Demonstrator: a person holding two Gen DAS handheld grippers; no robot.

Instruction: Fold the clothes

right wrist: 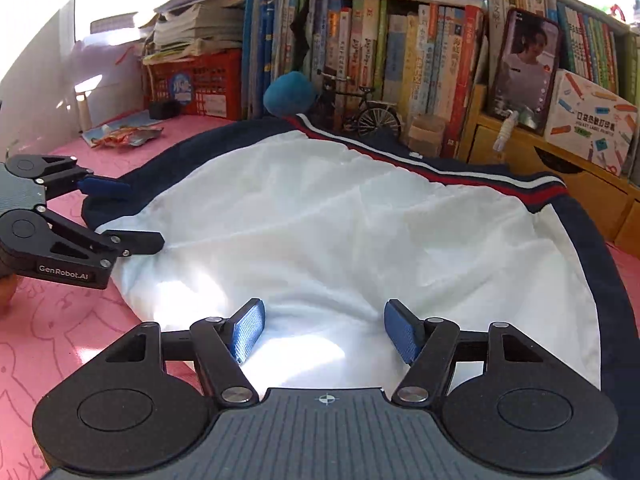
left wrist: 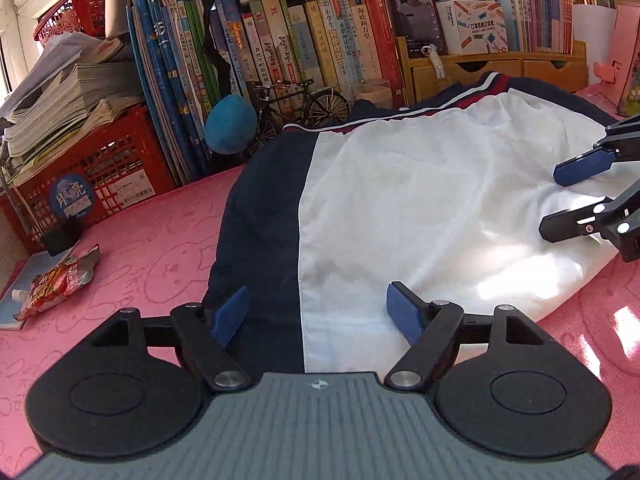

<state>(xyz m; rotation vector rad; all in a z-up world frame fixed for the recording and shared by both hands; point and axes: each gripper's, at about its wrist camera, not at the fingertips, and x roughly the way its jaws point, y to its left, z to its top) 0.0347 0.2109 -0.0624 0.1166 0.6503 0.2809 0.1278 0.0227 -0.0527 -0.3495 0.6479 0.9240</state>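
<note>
The garment (left wrist: 420,200), white with navy sides and red and white stripes along its far edge, lay spread on the pink bench (left wrist: 152,248), in front of both claws.

The left claw (left wrist: 316,314) stood open. Its blue pads were wide apart above the near edge of the garment, one over the navy panel and one over the white part, and nothing was pressed between them. Whether the tips touched the cloth was hard to tell from this angle.

The right claw (right wrist: 324,330) was open too. Both its pads (right wrist: 248,334) were over the white cloth, near a bright patch of sunlight, and no fold was caught between them. In the left wrist view this claw (left wrist: 568,196) came in from the right side, above the right edge of the garment. In the right wrist view the left claw (right wrist: 136,216) came in from the left side, at the left edge of the garment.

Beyond the claws, behind the garment, a row of books (left wrist: 280,48) stood upright. A small model bicycle (left wrist: 300,108) and a blue plush toy (left wrist: 230,124) were just in front of the books. To the left of the left claw, a red crate (left wrist: 108,156) carried a pile of papers, and a snack pouch (left wrist: 56,280) lay on the bench, well apart from the garment.
</note>
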